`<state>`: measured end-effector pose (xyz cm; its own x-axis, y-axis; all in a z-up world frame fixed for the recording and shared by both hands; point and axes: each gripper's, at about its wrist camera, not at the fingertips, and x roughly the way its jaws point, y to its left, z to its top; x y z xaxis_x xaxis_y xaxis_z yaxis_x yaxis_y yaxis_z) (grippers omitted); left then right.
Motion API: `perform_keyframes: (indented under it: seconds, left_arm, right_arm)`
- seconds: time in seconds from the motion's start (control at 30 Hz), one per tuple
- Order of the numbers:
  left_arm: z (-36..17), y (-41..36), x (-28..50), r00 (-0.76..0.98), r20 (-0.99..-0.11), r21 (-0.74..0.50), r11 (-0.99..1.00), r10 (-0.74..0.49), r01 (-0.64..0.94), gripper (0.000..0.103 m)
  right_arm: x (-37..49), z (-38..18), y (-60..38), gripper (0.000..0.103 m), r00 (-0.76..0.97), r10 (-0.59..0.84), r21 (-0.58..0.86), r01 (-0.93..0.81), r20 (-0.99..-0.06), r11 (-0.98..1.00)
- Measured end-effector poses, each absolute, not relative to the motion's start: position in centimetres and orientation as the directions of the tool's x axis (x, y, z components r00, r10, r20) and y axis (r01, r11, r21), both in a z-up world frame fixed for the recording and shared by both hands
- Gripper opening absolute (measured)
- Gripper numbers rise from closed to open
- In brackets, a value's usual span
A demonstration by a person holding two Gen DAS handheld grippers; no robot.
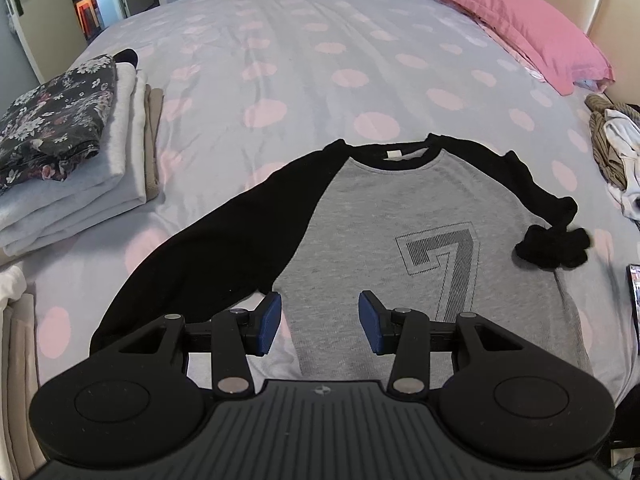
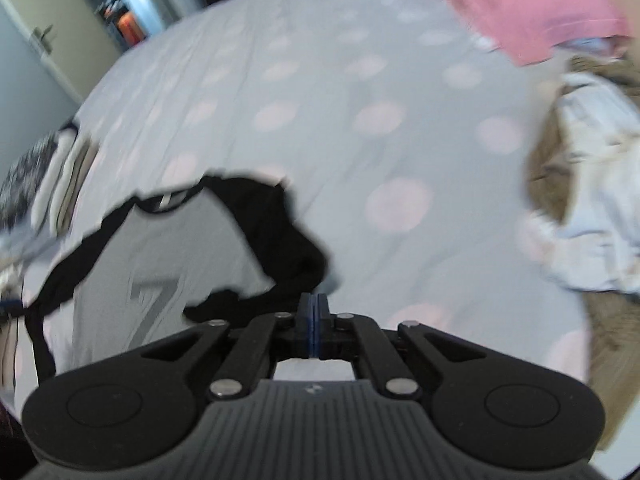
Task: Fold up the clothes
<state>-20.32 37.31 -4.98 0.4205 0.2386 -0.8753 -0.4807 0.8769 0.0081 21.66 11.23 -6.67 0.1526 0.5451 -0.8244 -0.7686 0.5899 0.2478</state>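
1. Our left gripper (image 1: 320,326) hangs apart above the grey shirt (image 1: 400,216), spread flat on the bed (image 1: 304,52).
2. Our right gripper (image 2: 314,312) is pressed together, empty, beside its bunched black sleeve (image 2: 288,240).

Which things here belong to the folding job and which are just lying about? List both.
Job: grey and black shirt, folded stack, unfolded heap, left claw, right claw.
Lying about: pink pillow, door, spotted bedcover.
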Motion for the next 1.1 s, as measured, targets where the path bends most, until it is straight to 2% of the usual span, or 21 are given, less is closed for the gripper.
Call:
perform_keyframes:
  seconds: [0.13, 0.33, 0.4, 0.47, 0.73, 0.9, 1.1]
  left_arm:
    - [-5.0, 37.6, -20.4, 0.421, -0.875, 0.0, 0.872, 0.237, -0.49, 0.041]
    - [-5.2, 38.1, -20.6, 0.414, -0.877, 0.001, 0.861, 0.246, -0.509, 0.041]
    - [-5.3, 38.3, -20.7, 0.407, -0.879, 0.003, 0.858, 0.247, -0.514, 0.041]
    - [-5.4, 38.5, -20.7, 0.403, -0.88, 0.006, 0.855, 0.251, -0.519, 0.041]
    - [-4.6, 39.3, -21.0, 0.424, -0.868, -0.008, 0.847, 0.258, -0.531, 0.041]
    - [-4.7, 39.8, -20.7, 0.413, -0.873, 0.0, 0.847, 0.26, -0.532, 0.041]
    - [-5.1, 40.4, -20.3, 0.393, -0.884, 0.011, 0.851, 0.254, -0.525, 0.041]
  right_arm:
    - [23.9, -4.8, 8.2, 0.001, 0.243, 0.514, 0.199, -0.724, -0.822, 0.661]
    - [24.5, -6.5, 7.2, 0.01, 0.203, 0.516, 0.264, -0.673, -0.832, 0.691]
    - [23.7, -7.4, 7.8, 0.026, 0.194, 0.511, 0.255, -0.688, -0.837, 0.679]
    - [22.9, -8.3, 8.6, 0.035, 0.175, 0.508, 0.253, -0.705, -0.844, 0.662]
    - [20.9, -11.2, 12.4, 0.04, 0.102, 0.466, 0.219, -0.782, -0.879, 0.584]
    - [21.6, -13.5, 14.4, 0.044, 0.056, 0.457, 0.264, -0.751, -0.888, 0.605]
    - [22.0, -15.8, 16.9, 0.044, -0.005, 0.486, 0.352, -0.695, -0.874, 0.626]
